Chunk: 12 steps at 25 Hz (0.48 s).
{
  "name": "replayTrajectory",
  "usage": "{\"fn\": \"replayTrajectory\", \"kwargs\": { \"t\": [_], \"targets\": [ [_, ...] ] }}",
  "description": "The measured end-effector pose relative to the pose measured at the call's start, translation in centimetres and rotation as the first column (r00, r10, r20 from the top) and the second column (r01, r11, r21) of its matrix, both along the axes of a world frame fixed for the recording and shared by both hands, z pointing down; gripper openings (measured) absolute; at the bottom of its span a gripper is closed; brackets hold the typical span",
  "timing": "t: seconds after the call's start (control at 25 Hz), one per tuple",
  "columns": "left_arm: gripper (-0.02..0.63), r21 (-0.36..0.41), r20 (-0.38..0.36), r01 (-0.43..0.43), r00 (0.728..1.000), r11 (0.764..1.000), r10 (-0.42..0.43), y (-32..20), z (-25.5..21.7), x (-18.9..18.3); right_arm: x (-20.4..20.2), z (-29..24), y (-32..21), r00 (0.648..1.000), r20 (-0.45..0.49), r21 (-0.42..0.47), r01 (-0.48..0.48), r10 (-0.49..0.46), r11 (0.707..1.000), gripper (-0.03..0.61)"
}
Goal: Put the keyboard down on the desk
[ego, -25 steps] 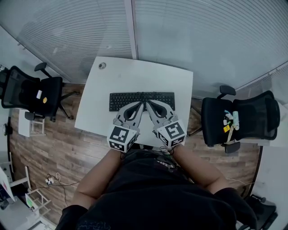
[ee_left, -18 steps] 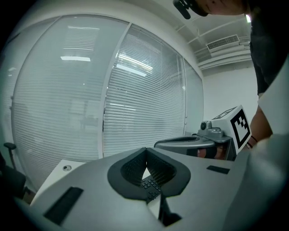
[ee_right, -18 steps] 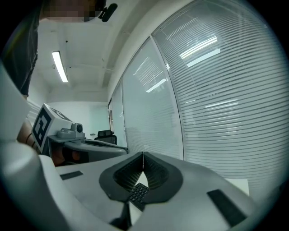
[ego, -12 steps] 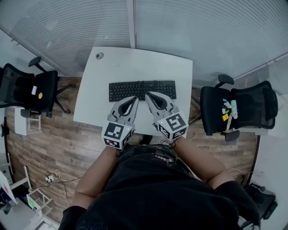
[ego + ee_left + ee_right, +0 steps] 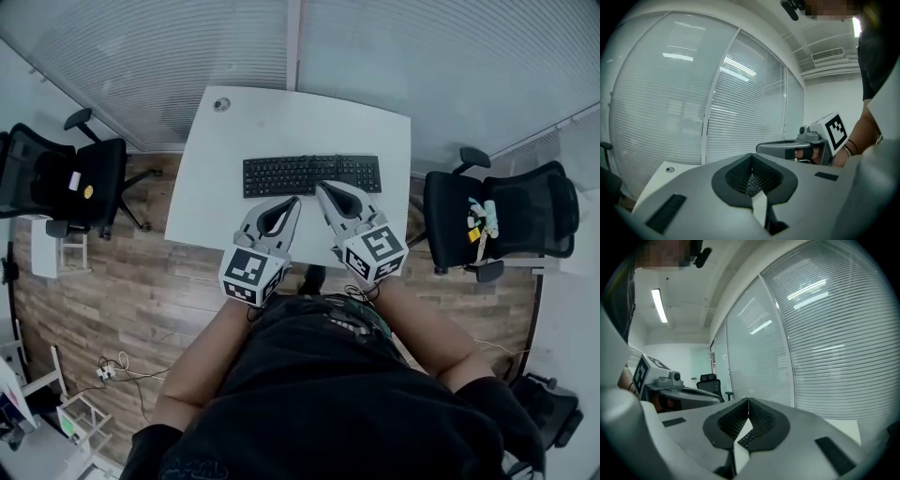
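Note:
A black keyboard (image 5: pixel 311 174) lies flat on the white desk (image 5: pixel 281 122), a little right of the middle. My left gripper (image 5: pixel 293 201) is shut and holds nothing; its tip hovers just short of the keyboard's near edge. My right gripper (image 5: pixel 323 187) is also shut and holds nothing, with its tip over the near edge of the keyboard. In the left gripper view the jaws (image 5: pixel 751 155) meet at the tip, and keys (image 5: pixel 751 183) show through the gap below. The right gripper view shows the same: closed jaws (image 5: pixel 748 400) above keys (image 5: pixel 749 438).
A round cable grommet (image 5: pixel 221 104) sits at the desk's far left corner. Black office chairs stand to the left (image 5: pixel 56 183) and right (image 5: pixel 497 225) of the desk. Glass walls with blinds (image 5: pixel 394 56) run behind it. The floor is wood.
Both grippers have drawn back from the keyboard toward me and spread apart. The left tip has come off the keyboard's near edge. Both stay shut; the keyboard stays on the desk.

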<state>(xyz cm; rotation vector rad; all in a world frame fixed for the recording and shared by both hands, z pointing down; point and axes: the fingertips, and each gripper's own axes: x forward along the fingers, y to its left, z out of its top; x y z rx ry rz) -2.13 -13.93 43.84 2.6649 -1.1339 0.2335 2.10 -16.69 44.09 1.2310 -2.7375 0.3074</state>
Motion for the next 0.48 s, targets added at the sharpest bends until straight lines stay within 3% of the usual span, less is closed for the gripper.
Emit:
{"fn": "replayTrajectory", "kwargs": {
  "t": [0.48],
  "targets": [
    [0.012, -0.002, -0.036, -0.023, 0.999, 1.0, 0.023, 6.6, -0.5, -4.8, -3.9, -0.3, 7.0, 1.0, -0.009, -0.001, -0.019, 0.019, 1.0, 0.023]
  ]
}}
